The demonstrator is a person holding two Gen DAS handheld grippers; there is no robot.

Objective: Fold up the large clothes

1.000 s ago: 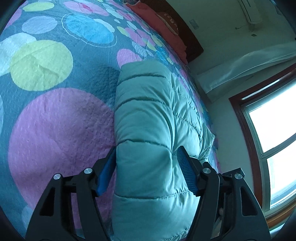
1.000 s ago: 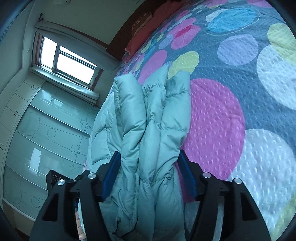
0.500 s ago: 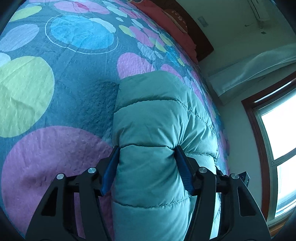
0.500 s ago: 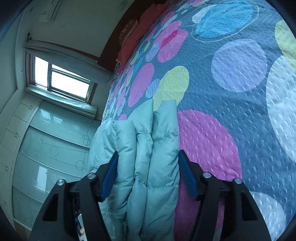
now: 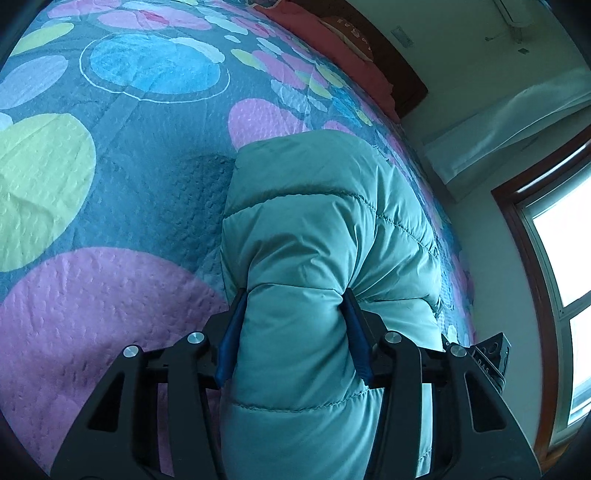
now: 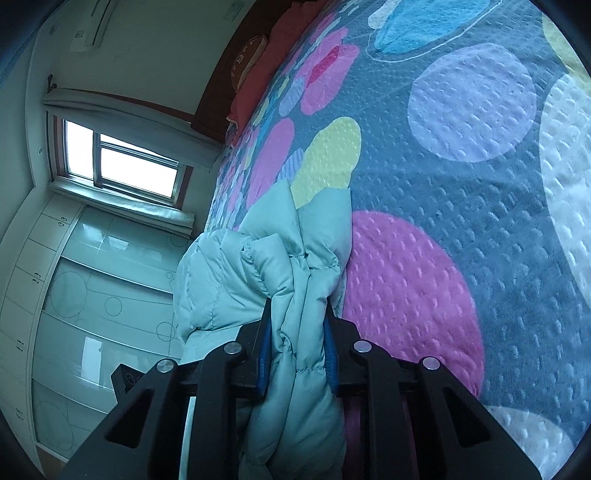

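A teal quilted puffer jacket [image 5: 325,229] lies on the bed near its window-side edge. My left gripper [image 5: 295,306] has a thick puffed roll of the jacket between its blue pads; its jaws are closing and the pads dent the fabric on both sides. In the right wrist view the jacket [image 6: 280,258] shows as bunched, folded layers. My right gripper [image 6: 297,314] is closing too, and its pads squeeze a narrow bundle of those layers. What lies under the jacket is hidden.
The bedspread [image 5: 110,166] is blue-grey with large pink, yellow and blue circles. A red pillow [image 5: 332,33] lies against the dark headboard. A window [image 6: 125,162] and glossy wardrobe doors [image 6: 92,295] stand beside the bed.
Both grippers have narrowed onto the jacket, the right one far more. Both moved forward and down, and the jacket bunched up between the pads.
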